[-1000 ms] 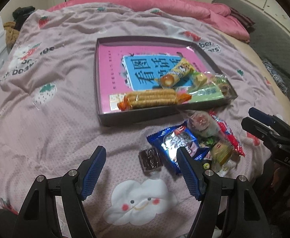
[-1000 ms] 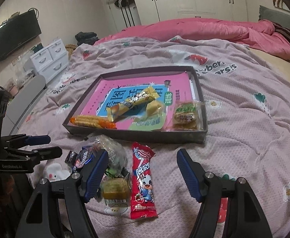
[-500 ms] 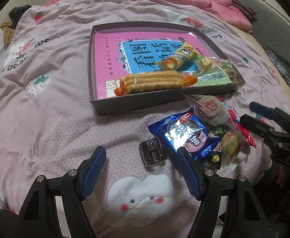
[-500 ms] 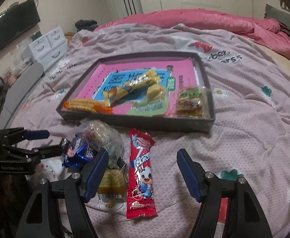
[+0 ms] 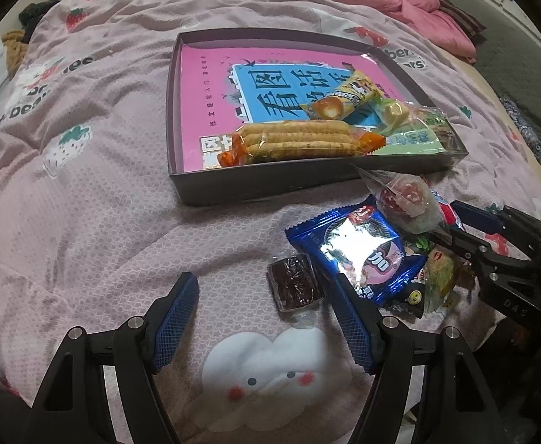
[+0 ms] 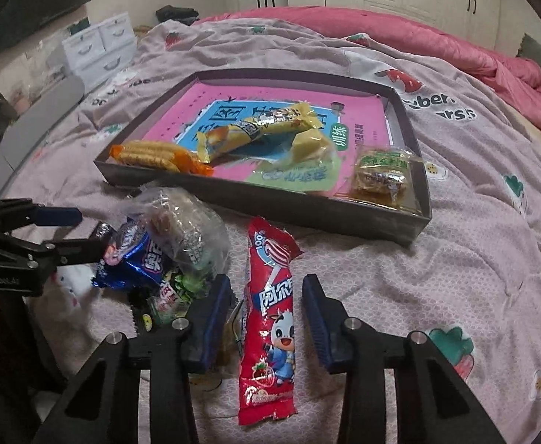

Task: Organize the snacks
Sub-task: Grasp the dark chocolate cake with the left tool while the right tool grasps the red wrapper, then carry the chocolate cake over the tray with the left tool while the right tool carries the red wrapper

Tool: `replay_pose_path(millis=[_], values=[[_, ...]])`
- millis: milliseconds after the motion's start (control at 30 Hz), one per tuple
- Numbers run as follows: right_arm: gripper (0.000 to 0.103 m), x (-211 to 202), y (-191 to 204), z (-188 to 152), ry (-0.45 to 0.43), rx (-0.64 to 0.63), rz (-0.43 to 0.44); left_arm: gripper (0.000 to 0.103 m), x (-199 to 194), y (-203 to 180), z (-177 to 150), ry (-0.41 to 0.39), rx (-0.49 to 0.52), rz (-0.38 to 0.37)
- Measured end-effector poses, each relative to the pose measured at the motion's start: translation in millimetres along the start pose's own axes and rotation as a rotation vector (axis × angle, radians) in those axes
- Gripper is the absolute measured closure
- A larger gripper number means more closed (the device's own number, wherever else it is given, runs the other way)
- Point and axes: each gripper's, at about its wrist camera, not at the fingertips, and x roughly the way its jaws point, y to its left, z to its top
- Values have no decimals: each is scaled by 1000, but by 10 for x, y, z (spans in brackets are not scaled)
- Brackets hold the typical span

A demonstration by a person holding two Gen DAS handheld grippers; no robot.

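- Left wrist view: dark shallow tray (image 5: 211, 188) on the pink bedspread (image 5: 85, 192), lined with a pink and blue printed sheet (image 5: 211, 85).
- In the tray, toward its near right corner: orange pack of biscuit sticks (image 5: 300, 142), yellow cake bar (image 5: 344, 98), small pale wrapped sweet (image 5: 394, 111).
- Loose pile just outside the tray's near right corner: blue cookie packet (image 5: 359, 251), clear bag (image 5: 403, 199), small dark brownie (image 5: 295, 283).
- Left gripper (image 5: 266, 314) released, jaws wide, nothing between the pads; brownie lies just ahead, between the fingertips' lines.
- Right wrist view: same tray (image 6: 411, 229), also holding a green-labelled pastry (image 6: 381, 172) in its near right corner.
- Red milk-candy stick pack (image 6: 270, 314) lies flat on the bedspread, outside the tray.
- Right gripper (image 6: 266, 312) straddles that pack; jaws have just been closing, pads near its edges, a gap visible on the right side, so not yet clenched.
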Motion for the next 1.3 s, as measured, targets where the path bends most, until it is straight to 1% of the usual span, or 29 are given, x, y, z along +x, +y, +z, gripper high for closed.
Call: replay_pose_path(millis=[33, 133, 200, 300, 333, 433, 533, 633, 667, 733, 767, 833, 933, 1033, 1200, 1300], values=[[65, 21, -8, 2, 4, 0, -1, 28, 4, -2, 1, 1, 1, 2], [70, 49, -10, 16, 5, -19, -27, 39, 19, -21, -3, 2, 1, -11], [75, 47, 0, 25, 2, -38, -49, 43, 32, -58, -1, -2, 10, -12], [77, 32, -19, 27, 0, -50, -83, 54, 74, -135, -5, 4, 32, -16], [77, 32, -49, 26, 1, -42, -85, 56, 97, -162, -10, 9, 40, -15], [77, 54, -115, 37, 6, -16, -66, 60, 166, -245, -28, 12, 68, 9], [79, 100, -110, 53, 8, -28, -55, 64, 196, -298, -11, 3, 84, 13], [79, 153, -161, 70, 15, -4, -15, 71, 215, -284, 15, -6, 76, 1], [79, 155, -188, 70, 18, 11, -1, 71, 217, -275, 16, -6, 70, -5], [80, 111, -236, 69, 10, 43, 27, 73, 214, -248, 22, -6, 57, -20], [80, 69, -263, 63, 0, 59, 34, 76, 207, -237, 24, -7, 55, -25], [80, 0, -300, 43, -14, 77, 26, 76, 179, -205, 25, -7, 42, -42], [80, -105, -363, 33, -43, 118, 54, 76, 165, -174, 31, 0, 23, -60], [80, -211, -366, 34, -74, 128, 70, 76, 118, -160, 16, -3, 18, -66], [80, -367, -275, 59, -134, 93, 92, 76, -42, -131, 2, -31, 11, -73], [80, -438, -248, 80, -165, 85, 99, 76, -172, -106, 11, -71, -3, -89]])
